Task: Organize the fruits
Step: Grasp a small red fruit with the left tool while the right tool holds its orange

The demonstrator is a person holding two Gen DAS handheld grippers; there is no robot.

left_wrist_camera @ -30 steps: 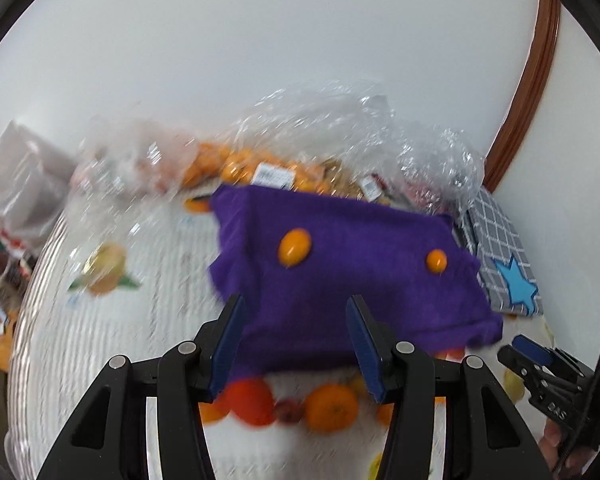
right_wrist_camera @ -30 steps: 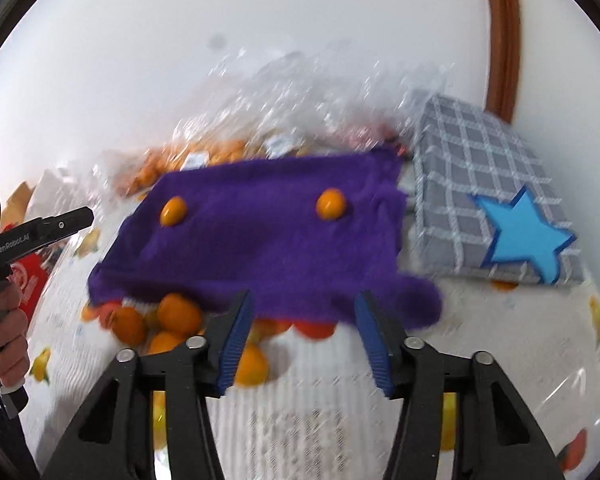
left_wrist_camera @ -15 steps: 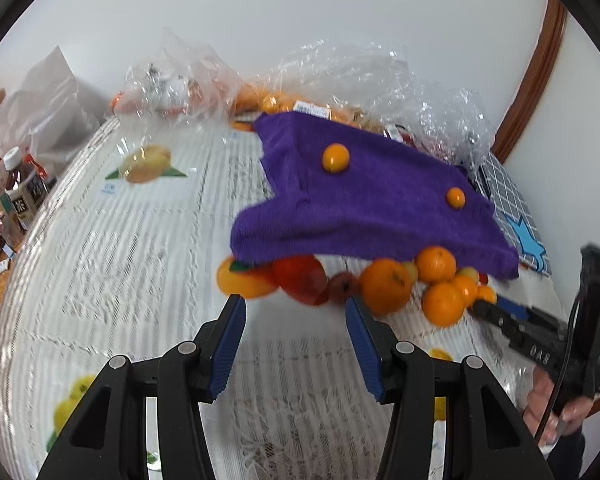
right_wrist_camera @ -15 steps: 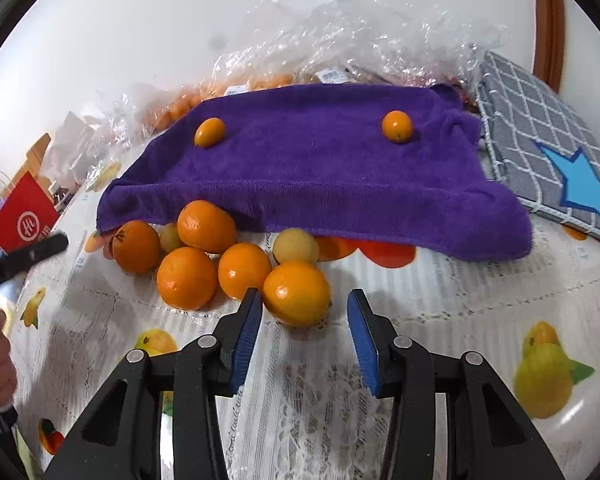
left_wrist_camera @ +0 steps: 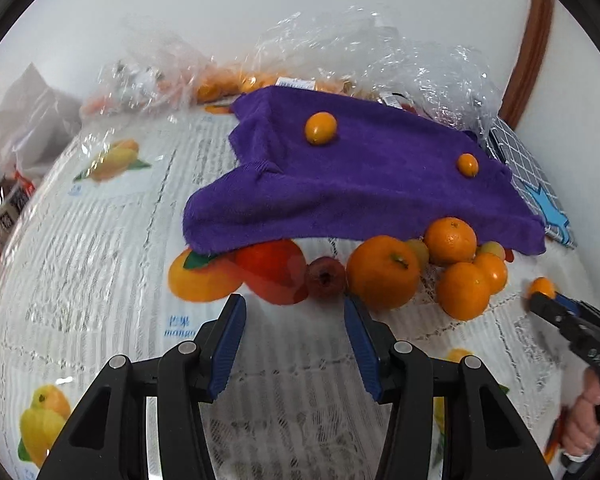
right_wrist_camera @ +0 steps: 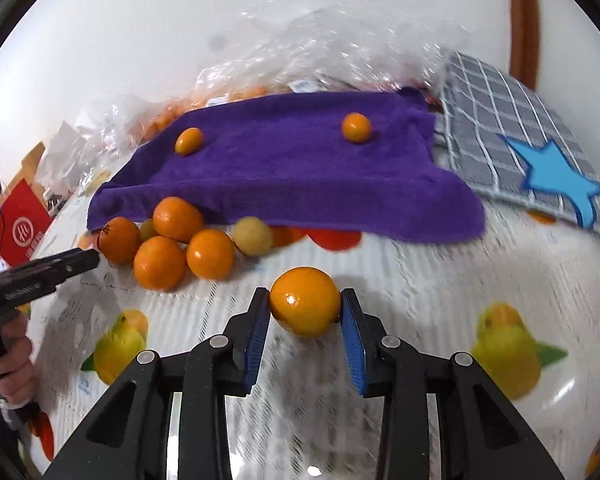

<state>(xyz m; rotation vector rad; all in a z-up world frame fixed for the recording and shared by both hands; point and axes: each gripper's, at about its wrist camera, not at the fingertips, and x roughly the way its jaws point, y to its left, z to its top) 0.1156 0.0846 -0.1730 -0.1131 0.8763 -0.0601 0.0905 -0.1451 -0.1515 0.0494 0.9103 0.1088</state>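
1. Close by the fuzzy purple towel (right_wrist_camera: 300, 176), a smooth round glossy orange (right_wrist_camera: 305, 301) sits between the right gripper's (right_wrist_camera: 305, 312) blue ribbed fingers (right_wrist_camera: 258, 332), which are closing against its sides.
2. Left gripper (left_wrist_camera: 294, 340) fingers stand partly open and empty, before a wrinkled dark-red fruit (left_wrist_camera: 326, 278) at the towel's near edge.

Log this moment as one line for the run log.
right gripper: closing on orange | left gripper: open, empty, near small dark red fruit | purple towel: two small oranges on top
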